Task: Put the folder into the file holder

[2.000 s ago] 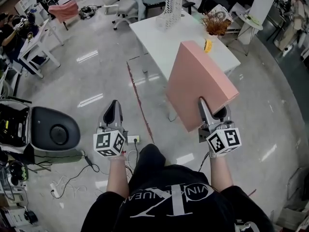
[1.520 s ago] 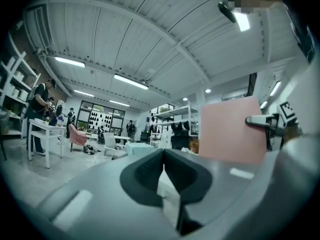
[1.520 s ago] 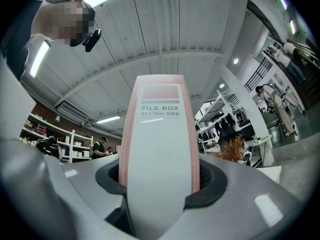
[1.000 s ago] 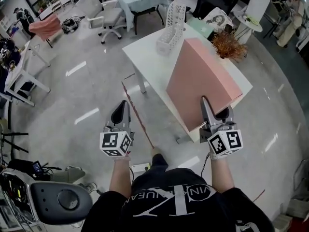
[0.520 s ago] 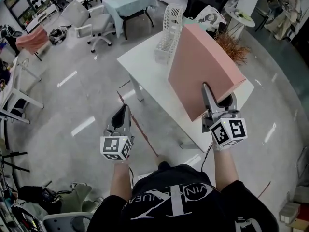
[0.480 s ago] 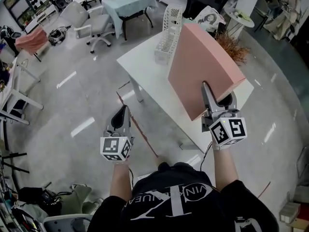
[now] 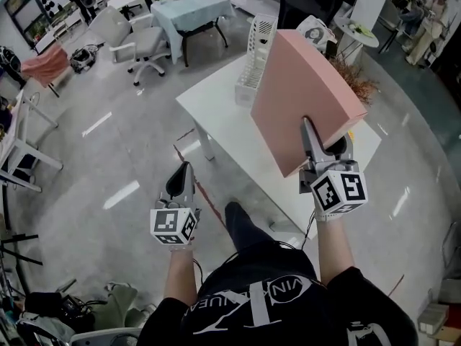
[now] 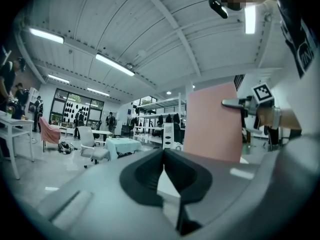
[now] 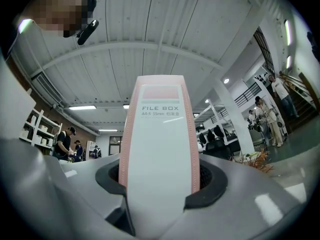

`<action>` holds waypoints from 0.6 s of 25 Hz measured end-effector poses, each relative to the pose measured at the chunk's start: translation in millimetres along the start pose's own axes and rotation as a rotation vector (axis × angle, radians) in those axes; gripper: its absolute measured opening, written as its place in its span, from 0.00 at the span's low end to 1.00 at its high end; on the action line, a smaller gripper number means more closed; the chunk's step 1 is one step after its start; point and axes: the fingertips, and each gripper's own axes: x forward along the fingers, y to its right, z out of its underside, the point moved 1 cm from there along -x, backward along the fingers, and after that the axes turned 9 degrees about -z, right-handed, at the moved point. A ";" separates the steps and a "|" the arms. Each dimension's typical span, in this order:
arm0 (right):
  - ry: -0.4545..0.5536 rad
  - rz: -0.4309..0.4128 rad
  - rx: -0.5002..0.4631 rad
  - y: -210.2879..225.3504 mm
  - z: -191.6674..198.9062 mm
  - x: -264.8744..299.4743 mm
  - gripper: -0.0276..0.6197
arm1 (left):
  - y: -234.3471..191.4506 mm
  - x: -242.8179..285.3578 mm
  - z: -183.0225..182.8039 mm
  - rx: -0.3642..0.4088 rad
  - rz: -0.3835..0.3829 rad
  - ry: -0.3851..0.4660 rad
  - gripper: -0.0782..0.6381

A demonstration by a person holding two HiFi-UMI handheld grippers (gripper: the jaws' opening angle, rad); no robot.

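Observation:
A thick pink file box, the folder point(image 7: 299, 96), is held upright in the air over the near part of a white table point(image 7: 216, 96). My right gripper point(image 7: 320, 144) is shut on its lower spine; in the right gripper view the white spine point(image 9: 161, 154) labelled FILE BOX fills the space between the jaws. A white perforated file holder point(image 7: 256, 56) stands on the table just left of and behind the folder. My left gripper point(image 7: 180, 181) hangs over the floor left of the table, jaws shut and holding nothing; in its own view point(image 8: 163, 151) the folder point(image 8: 212, 124) shows to the right.
A dried orange plant point(image 7: 356, 85) sits on the table behind the folder. A light-blue table point(image 7: 189, 9) and white office chairs point(image 7: 133, 42) stand farther back on the glossy floor. Cables and bags point(image 7: 65, 308) lie at the lower left.
The person has walked toward the white table; it and the file holder now sit closer under the folder. The right gripper keeps its hold and the left gripper stays shut.

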 end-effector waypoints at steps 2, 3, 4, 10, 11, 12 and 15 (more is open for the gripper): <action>0.004 0.002 -0.006 -0.2 1.9 14.2 0.49 | -7.1 12.0 2.6 -0.004 0.007 0.000 0.11; 0.007 0.004 -0.010 0.2 1.6 21.8 0.49 | -10.5 19.0 2.2 -0.005 0.010 0.002 0.11; 0.010 0.007 -0.016 1.1 0.8 30.2 0.49 | -13.9 26.7 0.7 -0.006 0.012 0.004 0.11; 0.007 0.073 -0.076 12.3 4.8 99.4 0.49 | -38.9 94.6 -13.5 0.028 0.061 -0.002 0.11; 0.004 0.084 -0.086 15.3 6.5 113.7 0.49 | -44.8 110.4 -16.6 0.031 0.067 -0.004 0.11; 0.001 0.090 -0.093 18.4 8.5 127.8 0.49 | -51.0 126.2 -19.3 0.033 0.071 -0.008 0.11; -0.015 0.117 -0.098 26.4 14.9 162.5 0.49 | -66.8 169.2 -24.0 0.040 0.094 -0.022 0.11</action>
